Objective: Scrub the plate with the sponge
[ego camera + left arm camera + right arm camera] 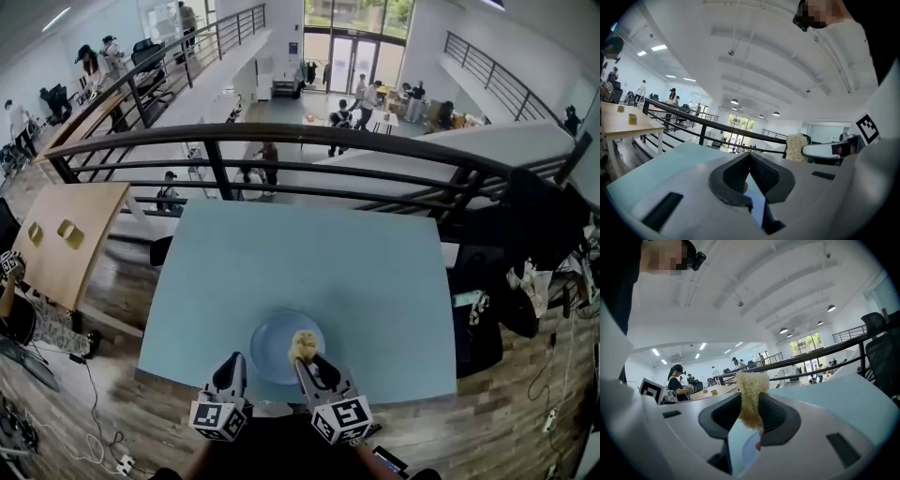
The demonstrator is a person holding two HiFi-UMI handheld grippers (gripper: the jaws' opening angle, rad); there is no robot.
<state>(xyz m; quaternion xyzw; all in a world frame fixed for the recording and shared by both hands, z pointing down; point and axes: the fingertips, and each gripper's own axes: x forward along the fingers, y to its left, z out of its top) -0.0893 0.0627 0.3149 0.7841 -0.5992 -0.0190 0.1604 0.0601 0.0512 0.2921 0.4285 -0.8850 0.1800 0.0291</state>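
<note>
A pale blue plate (272, 349) lies near the front edge of the light blue table (300, 272). My right gripper (304, 359) is shut on a yellowish sponge (302, 346), which hangs over the plate's right part. In the right gripper view the sponge (751, 399) stands pinched between the dark pads, with a slice of the plate (749, 452) below. My left gripper (231, 374) sits at the plate's left front edge, shut with nothing between its pads (738, 174). From the left gripper view the sponge (797, 147) shows to the right.
A black railing (309, 141) runs behind the table, with a lower floor and people beyond. A wooden table (66, 239) stands at the left. Dark bags and cables (525, 272) crowd the right side.
</note>
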